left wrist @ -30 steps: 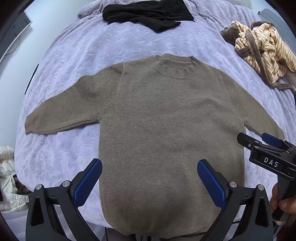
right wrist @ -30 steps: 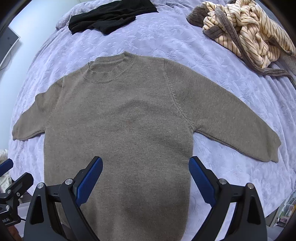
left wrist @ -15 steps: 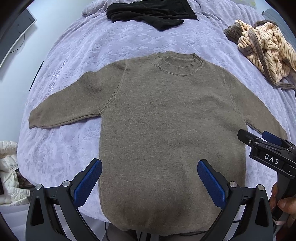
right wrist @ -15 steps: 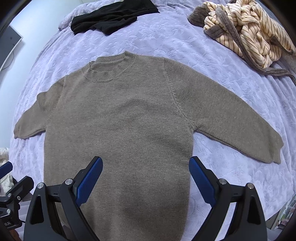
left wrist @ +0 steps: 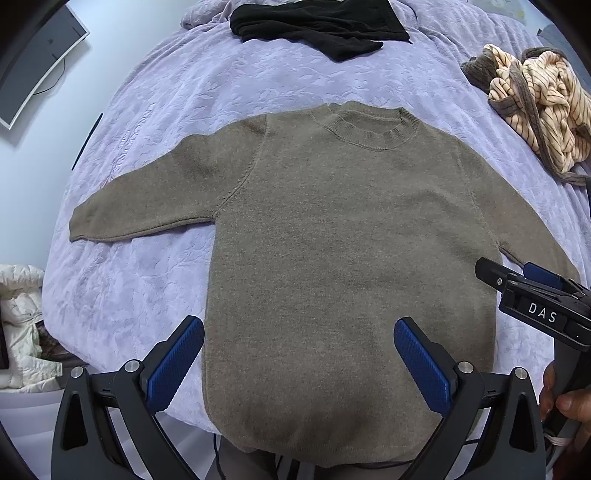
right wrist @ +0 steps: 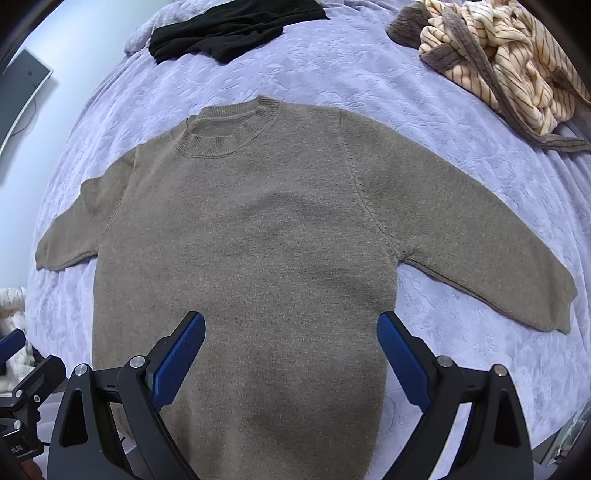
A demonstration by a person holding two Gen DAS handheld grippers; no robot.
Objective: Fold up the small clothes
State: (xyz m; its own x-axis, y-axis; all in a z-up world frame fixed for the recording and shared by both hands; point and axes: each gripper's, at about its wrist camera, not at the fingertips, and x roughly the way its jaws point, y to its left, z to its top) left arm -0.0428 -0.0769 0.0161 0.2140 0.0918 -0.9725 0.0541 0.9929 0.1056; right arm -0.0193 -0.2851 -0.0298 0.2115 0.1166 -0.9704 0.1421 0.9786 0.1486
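A small olive-brown knit sweater (left wrist: 347, 258) lies flat on the lavender bedspread (left wrist: 207, 88), neck away from me, both sleeves spread out; it also shows in the right wrist view (right wrist: 258, 258). My left gripper (left wrist: 299, 354) is open and empty above the sweater's lower hem. My right gripper (right wrist: 291, 350) is open and empty above the hem too, a little to the right. The right gripper also shows at the right edge of the left wrist view (left wrist: 517, 280).
A black garment (left wrist: 317, 26) lies at the far side of the bed. A cream striped garment with grey trim (left wrist: 535, 107) is bunched at the far right. A white crumpled item (left wrist: 18, 325) sits off the bed's left edge, with a monitor (left wrist: 33, 62) beyond.
Both grippers have drawn back slightly toward me, so the sweater sits a little lower and farther in view. The sweater has not moved. Both grippers stay open.
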